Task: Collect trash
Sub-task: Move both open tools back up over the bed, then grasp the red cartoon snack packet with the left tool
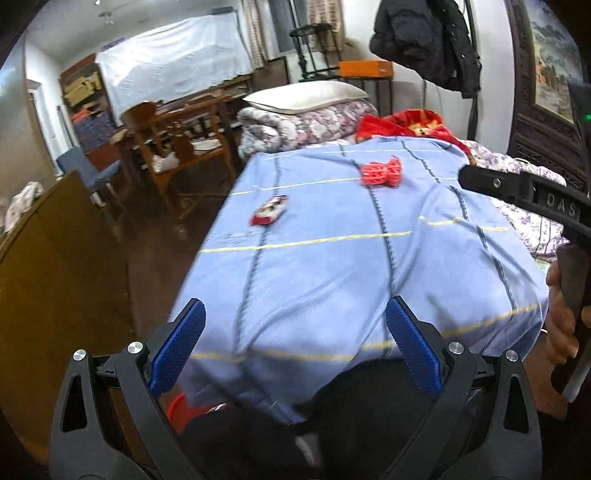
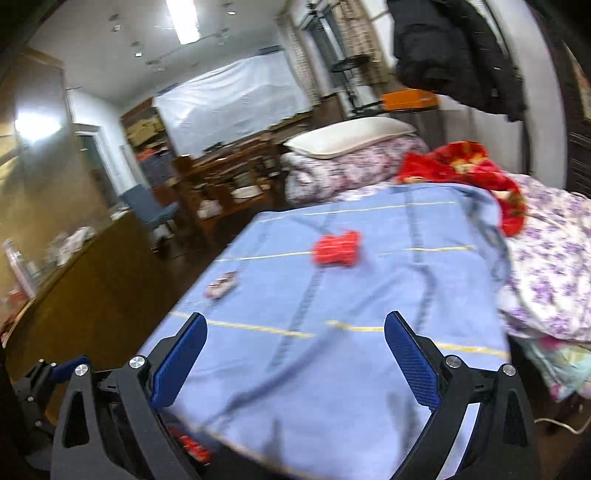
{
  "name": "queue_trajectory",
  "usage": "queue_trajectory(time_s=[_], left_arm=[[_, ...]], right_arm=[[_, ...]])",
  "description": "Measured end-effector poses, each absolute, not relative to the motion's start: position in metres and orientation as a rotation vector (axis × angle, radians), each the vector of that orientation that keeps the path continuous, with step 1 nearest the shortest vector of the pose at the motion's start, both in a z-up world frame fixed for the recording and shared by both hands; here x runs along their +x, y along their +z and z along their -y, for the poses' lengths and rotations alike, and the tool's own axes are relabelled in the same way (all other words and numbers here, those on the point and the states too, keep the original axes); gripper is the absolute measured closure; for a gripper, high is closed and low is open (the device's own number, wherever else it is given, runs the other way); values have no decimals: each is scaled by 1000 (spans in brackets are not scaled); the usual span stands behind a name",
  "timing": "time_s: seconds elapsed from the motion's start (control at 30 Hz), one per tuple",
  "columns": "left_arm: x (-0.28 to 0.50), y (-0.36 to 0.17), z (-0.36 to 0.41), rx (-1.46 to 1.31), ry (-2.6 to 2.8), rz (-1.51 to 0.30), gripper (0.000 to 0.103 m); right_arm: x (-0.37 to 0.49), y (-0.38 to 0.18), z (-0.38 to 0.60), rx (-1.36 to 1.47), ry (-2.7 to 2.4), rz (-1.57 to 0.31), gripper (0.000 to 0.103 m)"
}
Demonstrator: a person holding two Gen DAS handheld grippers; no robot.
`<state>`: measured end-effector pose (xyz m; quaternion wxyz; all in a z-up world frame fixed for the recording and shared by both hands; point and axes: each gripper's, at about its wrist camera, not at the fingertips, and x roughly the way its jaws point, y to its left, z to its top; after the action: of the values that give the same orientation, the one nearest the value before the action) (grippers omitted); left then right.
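Both jaws spread wide and empty, left gripper (image 1: 293,347) and right gripper (image 2: 293,360); red crumpled net bundle (image 1: 382,172) at one o'clock, flat red-and-white wrapper (image 1: 269,210) at eleven, lying on blue striped blanket (image 1: 332,266)

Bed (image 2: 369,369) under blue cover; wooden table (image 1: 192,122) beyond, dark floor (image 1: 155,258), ceiling light (image 2: 184,20) on.

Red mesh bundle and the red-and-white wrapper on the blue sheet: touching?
Apart. In the left wrist view the red mesh bundle lies farther up the blue sheet, with bare sheet between it and the red-and-white wrapper. The right wrist view shows the same gap.
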<state>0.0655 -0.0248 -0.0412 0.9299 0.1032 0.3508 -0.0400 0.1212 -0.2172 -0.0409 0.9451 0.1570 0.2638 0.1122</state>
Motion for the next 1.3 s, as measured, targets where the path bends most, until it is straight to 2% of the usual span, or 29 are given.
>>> queue_trajectory(time_s=[0.47,0.73,0.9,1.2,1.3], left_arm=[[169,-57,45,134,-158,-754,9],[242,-42,-6,-67,-99,-696,9],[250,-56,-37,-166,-84,-662,9],[271,-88,-50,-178,-148,-737,9],[284,-98,-52,-195,-161,-822,9]], right_arm=[[186,-87,247,331,102,-636,8],[198,-96,242,318,35,-642,8],[203,-100,243,326,31,-671,8],[219,-108,236,306,26,-776,8],[220,-109,236,306,14,-783,8]])
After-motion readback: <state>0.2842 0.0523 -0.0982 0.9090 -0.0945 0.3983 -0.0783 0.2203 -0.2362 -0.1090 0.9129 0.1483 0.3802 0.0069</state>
